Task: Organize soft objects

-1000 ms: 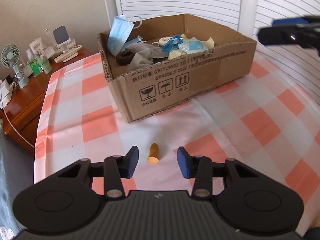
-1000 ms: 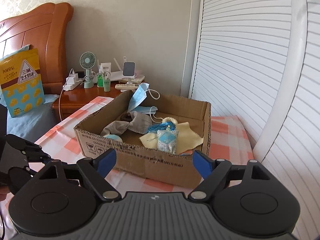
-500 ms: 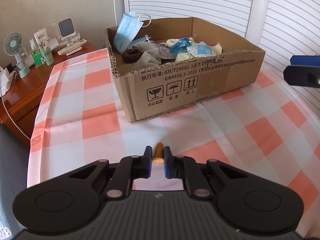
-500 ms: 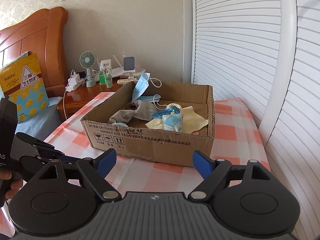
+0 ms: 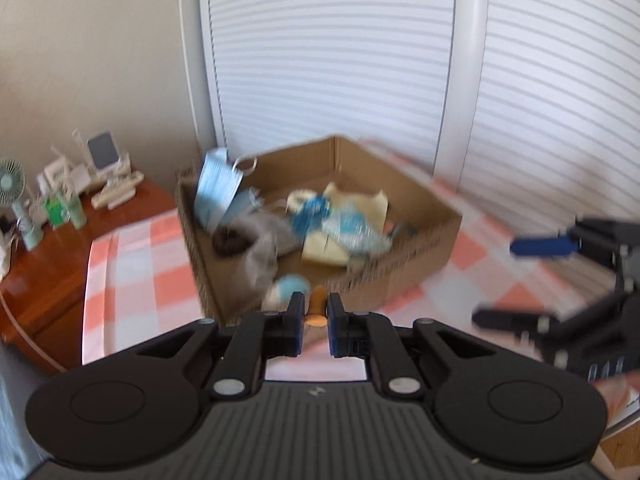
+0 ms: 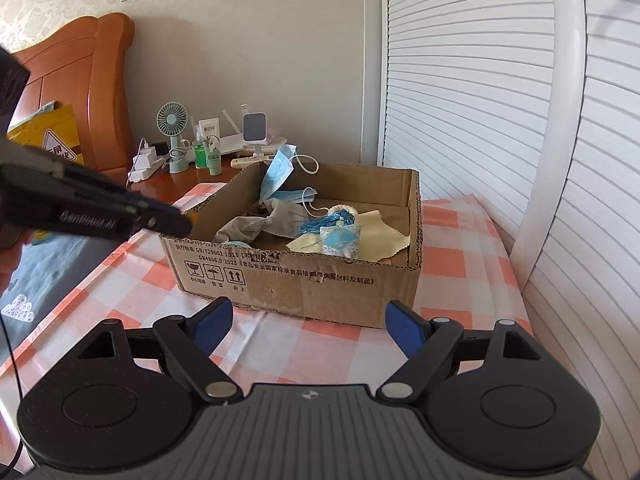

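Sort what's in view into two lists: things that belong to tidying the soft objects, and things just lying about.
Job:
left tool, shut on the orange foam piece
cardboard box
blue face mask
grey cloth
yellow cloth

Lying about:
small fan
green bottles
phone stand

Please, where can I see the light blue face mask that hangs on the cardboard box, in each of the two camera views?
Left wrist view: the face mask hangs over the box's rear left corner, left of picture centre.
Right wrist view: the face mask stands at the back wall of the box, just above picture centre.
Shared landmark: the cardboard box on the checked tablecloth.
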### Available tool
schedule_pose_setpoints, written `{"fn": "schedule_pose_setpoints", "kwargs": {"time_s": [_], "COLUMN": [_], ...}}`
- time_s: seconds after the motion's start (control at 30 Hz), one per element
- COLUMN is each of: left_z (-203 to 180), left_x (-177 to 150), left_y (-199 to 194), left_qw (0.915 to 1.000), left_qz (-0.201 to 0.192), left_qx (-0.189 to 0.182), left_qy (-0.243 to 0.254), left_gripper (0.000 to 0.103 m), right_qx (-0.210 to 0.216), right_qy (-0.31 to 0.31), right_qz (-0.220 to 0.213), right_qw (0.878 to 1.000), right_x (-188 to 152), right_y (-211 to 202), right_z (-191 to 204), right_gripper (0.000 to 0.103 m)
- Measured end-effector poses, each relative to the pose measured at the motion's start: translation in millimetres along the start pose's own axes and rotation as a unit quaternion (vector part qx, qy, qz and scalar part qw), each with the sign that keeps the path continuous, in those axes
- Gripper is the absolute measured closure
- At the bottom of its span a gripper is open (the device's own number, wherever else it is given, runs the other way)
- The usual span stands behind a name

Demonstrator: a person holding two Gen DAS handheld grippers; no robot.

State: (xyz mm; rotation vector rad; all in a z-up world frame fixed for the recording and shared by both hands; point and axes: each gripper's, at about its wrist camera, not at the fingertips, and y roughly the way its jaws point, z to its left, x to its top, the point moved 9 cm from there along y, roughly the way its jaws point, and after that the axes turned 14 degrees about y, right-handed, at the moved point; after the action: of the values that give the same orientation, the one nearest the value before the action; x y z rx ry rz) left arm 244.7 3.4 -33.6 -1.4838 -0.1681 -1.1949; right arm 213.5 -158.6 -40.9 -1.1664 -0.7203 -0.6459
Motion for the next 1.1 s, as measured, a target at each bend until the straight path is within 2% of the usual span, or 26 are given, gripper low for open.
{"fn": "schedule_pose_setpoints", "kwargs": {"time_s": [0.1, 0.17, 0.2, 0.23, 0.27, 0.3, 0.33, 0.47, 0.53, 0.6, 0.7, 0.77, 0.9, 1.1], "left_z": [2, 6, 8, 10, 12, 12, 12, 7, 4, 2, -3, -7, -20, -22], "left_x": [29, 45, 51, 55, 57, 58, 59, 55, 52, 52, 44, 37, 19, 1], "left_y": [8, 22, 30, 36, 43, 48, 50, 38, 30, 18, -2, -14, -28, -46], "left_qw": [0.9997, 0.9996, 0.9997, 0.9996, 0.9996, 0.9996, 0.9995, 0.9982, 0.998, 0.9969, 0.9947, 0.9934, 0.992, 0.9874], "left_qz": [-0.021, -0.024, -0.024, -0.023, -0.02, -0.017, -0.016, -0.034, -0.032, -0.04, -0.04, -0.029, 0.006, 0.018], "left_qx": [0.003, 0.011, 0.009, 0.01, 0.012, 0.015, 0.021, 0.048, 0.055, 0.068, 0.094, 0.109, 0.123, 0.136], "left_qy": [0.008, 0.007, -0.001, -0.011, -0.015, -0.016, -0.016, -0.004, -0.002, -0.004, -0.012, -0.019, -0.029, -0.078], "left_gripper": [0.092, 0.087, 0.074, 0.052, 0.041, 0.023, 0.015, 0.011, 0.004, 0.001, 0.001, 0.001, 0.001, 0.001], "right_qx": [0.0, -0.001, -0.002, -0.003, -0.004, -0.004, -0.006, -0.011, -0.016, -0.031, -0.062, -0.088, -0.109, -0.161], "right_qy": [0.002, 0.003, 0.004, 0.005, 0.006, 0.005, 0.005, 0.004, 0.006, 0.008, 0.018, 0.029, 0.044, 0.036], "right_qz": [0.0, -0.001, 0.0, 0.002, 0.003, 0.004, 0.005, 0.002, 0.003, 0.005, 0.018, 0.029, 0.045, 0.038], "right_qw": [1.0, 1.0, 1.0, 1.0, 1.0, 1.0, 1.0, 1.0, 1.0, 0.999, 0.998, 0.995, 0.992, 0.985], "right_x": [-1, 0, 0, 0, 0, 0, -1, 0, 1, 1, 3, 4, 5, 4], "right_y": [-2, -3, -3, -3, -3, -4, -4, -7, -10, -12, -13, -14, -20, -29], "right_z": [0, -1, -2, -2, -3, -3, -3, -3, -2, -3, -7, -11, -14, -19], "right_gripper": [0.016, 0.016, 0.016, 0.016, 0.016, 0.015, 0.015, 0.008, 0.005, 0.0, 0.0, 0.0, 0.0, 0.0]}}
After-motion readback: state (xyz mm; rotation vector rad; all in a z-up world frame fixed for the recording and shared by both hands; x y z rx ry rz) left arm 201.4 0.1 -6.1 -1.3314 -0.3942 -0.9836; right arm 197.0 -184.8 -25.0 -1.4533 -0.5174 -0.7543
